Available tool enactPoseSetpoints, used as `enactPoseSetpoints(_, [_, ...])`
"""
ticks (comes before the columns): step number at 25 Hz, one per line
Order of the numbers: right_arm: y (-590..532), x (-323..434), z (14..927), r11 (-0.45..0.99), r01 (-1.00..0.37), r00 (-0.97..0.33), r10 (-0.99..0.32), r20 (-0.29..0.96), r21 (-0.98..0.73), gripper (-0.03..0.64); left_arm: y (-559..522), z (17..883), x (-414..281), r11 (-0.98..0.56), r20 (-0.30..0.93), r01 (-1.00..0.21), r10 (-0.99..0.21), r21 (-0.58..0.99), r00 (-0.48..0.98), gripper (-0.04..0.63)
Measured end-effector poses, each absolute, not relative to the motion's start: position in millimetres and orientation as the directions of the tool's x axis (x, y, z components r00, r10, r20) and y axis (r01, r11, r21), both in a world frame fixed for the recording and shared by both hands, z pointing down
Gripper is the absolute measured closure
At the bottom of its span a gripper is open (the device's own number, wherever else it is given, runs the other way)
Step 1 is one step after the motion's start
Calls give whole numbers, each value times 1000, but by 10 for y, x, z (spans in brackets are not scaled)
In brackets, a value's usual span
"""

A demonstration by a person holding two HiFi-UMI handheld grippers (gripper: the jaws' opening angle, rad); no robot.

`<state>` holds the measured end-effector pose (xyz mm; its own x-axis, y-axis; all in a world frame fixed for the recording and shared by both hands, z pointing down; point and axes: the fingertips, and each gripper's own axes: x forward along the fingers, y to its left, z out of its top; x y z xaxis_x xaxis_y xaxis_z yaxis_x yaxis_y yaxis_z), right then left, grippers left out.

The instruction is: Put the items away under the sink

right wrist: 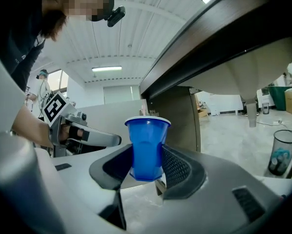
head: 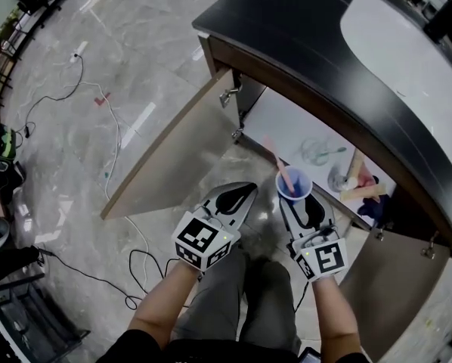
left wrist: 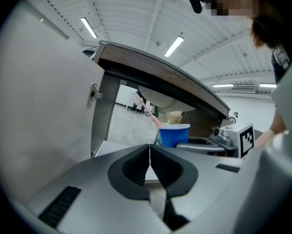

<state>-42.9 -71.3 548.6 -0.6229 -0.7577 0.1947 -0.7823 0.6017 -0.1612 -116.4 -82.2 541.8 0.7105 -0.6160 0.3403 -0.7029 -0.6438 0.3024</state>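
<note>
Before open sink cabinet (head: 182, 151); blue cup (right wrist: 147, 147) in right claw (right wrist: 147, 165)

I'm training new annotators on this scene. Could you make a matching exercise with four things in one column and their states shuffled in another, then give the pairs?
Things:
1 blue cup
2 left gripper
3 pink toothbrush
4 cabinet door

States:
A swung open
B shut and empty
C held by the right gripper
D standing in the cup

Pairs: 1-C; 2-B; 3-D; 4-A
</note>
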Motion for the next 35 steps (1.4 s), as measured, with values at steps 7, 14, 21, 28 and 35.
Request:
enactPoseSetpoints(7, [-1014,-479,5958,604,-784,-620,-767,164,-143,416,-1071,5862,-1144,-657,306,-696,-625,289,718,584])
enactPoseSetpoints(14, [-1191,-525,6525,621,-774,-633,-763,134,-121,416,-1225,6426,-1192,-657,261,-712,-663,247,702,584])
enactPoseSetpoints(21, [-1359,-566,7107,639,-764,-644,-763,51,-92,416,-1405,7120,-1222,-686,211,-699,-667,201,715,584])
enactPoseSetpoints(28, [-1618,-498,7623,609,-788,-612,-790,23,-90,416,-1439,7679,-1214,-708,208,-684,-652,178,729,584])
enactPoseSetpoints(35, [-1872,-539,7733,582,-806,-587,-809,21,-109,416,-1553,7699,-1159,-732,193,-665,-638,149,745,584])
